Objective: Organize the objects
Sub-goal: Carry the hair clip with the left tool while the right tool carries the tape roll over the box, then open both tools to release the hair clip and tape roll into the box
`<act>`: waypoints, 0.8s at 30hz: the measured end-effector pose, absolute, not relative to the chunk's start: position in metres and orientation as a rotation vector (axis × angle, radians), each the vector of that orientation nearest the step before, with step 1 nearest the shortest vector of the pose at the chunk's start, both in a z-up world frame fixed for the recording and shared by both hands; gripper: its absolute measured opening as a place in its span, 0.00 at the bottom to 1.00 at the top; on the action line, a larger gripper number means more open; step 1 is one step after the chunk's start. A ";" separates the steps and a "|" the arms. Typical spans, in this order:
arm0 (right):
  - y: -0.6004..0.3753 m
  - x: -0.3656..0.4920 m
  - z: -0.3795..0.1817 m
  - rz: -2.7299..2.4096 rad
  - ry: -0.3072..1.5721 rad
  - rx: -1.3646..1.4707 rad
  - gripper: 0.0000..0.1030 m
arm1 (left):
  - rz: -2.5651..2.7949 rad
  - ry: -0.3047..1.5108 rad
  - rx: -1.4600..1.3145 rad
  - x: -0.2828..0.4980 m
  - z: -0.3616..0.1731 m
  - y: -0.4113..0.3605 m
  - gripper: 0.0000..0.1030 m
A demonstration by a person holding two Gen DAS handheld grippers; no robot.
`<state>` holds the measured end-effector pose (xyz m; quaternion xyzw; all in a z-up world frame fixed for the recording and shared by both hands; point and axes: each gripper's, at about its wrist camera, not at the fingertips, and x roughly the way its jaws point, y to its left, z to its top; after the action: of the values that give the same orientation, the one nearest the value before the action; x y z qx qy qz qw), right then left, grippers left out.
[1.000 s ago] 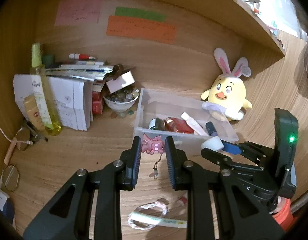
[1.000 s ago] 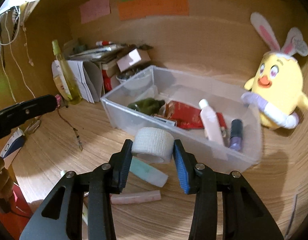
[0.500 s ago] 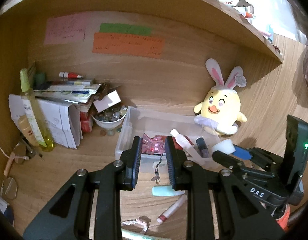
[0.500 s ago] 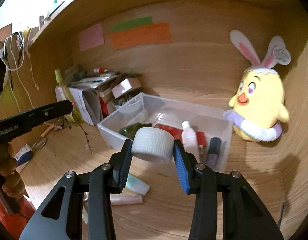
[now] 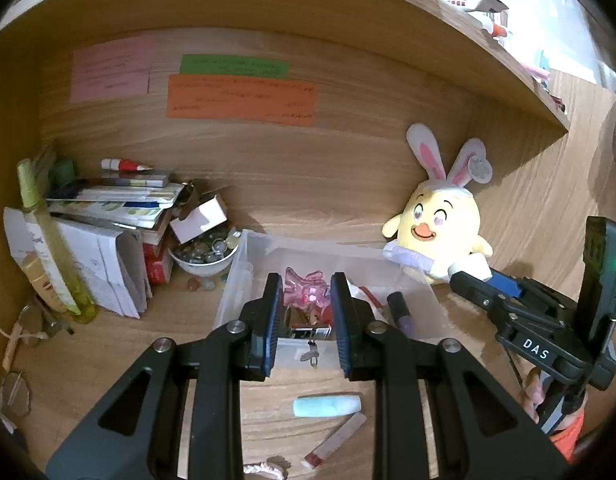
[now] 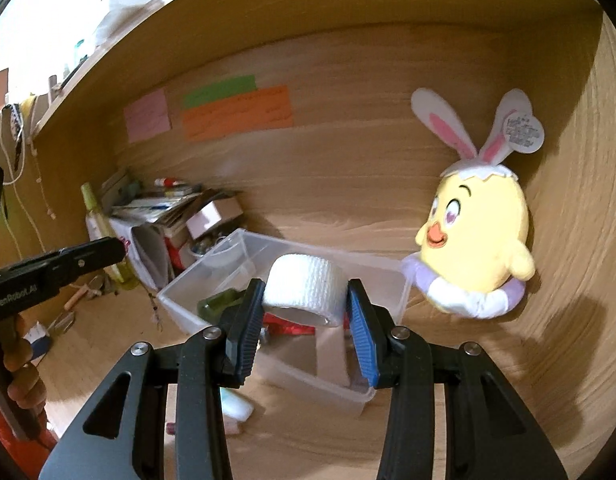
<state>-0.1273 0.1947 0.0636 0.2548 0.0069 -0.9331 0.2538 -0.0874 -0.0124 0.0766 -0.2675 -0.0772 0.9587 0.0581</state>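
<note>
My left gripper (image 5: pixel 306 300) is shut on a pink charm (image 5: pixel 306 290) with a dangling chain, held above the clear plastic box (image 5: pixel 244 268). My right gripper (image 6: pixel 306 312) is shut on a white bandage roll (image 6: pixel 304 290), held over the same clear box (image 6: pixel 188 284). The box holds a red packet, a dark green item (image 6: pixel 218 304) and a purple-capped tube (image 5: pixel 399 310). The right gripper shows at the right of the left wrist view (image 5: pixel 467 280); the left gripper shows at the left of the right wrist view (image 6: pixel 122 250).
A yellow bunny-eared plush (image 5: pixel 439 232) sits right of the box. A bowl of beads (image 5: pixel 206 252), stacked books (image 5: pixel 116 200) and a yellow bottle (image 5: pixel 48 248) stand at left. A mint tube (image 5: pixel 327 406) and a pink stick (image 5: pixel 335 440) lie in front of the box.
Both grippers have risen and moved forward over the box with their loads. The charm now hangs above the box's inside instead of before its front wall.
</note>
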 end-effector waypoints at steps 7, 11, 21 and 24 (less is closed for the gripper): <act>0.192 -0.145 0.062 -2.554 0.072 0.709 0.37 | 2.890 -0.271 -0.819 -0.110 0.075 -0.012 0.23; 0.187 -0.153 0.054 -2.542 0.097 0.741 0.37 | 2.881 -0.289 -0.847 -0.125 0.067 -0.011 0.23; 0.175 -0.171 0.025 -2.478 0.126 0.839 0.37 | 2.861 -0.260 -0.962 -0.156 0.040 -0.001 0.23; 0.172 -0.176 0.018 -2.463 0.135 0.868 0.37 | 2.840 -0.249 -1.008 -0.164 0.030 0.003 0.23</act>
<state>-0.1757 0.1715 0.0176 0.3207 0.0499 -0.9094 0.2603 -0.1637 0.0032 0.0304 -0.3326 -0.0821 0.9376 0.0588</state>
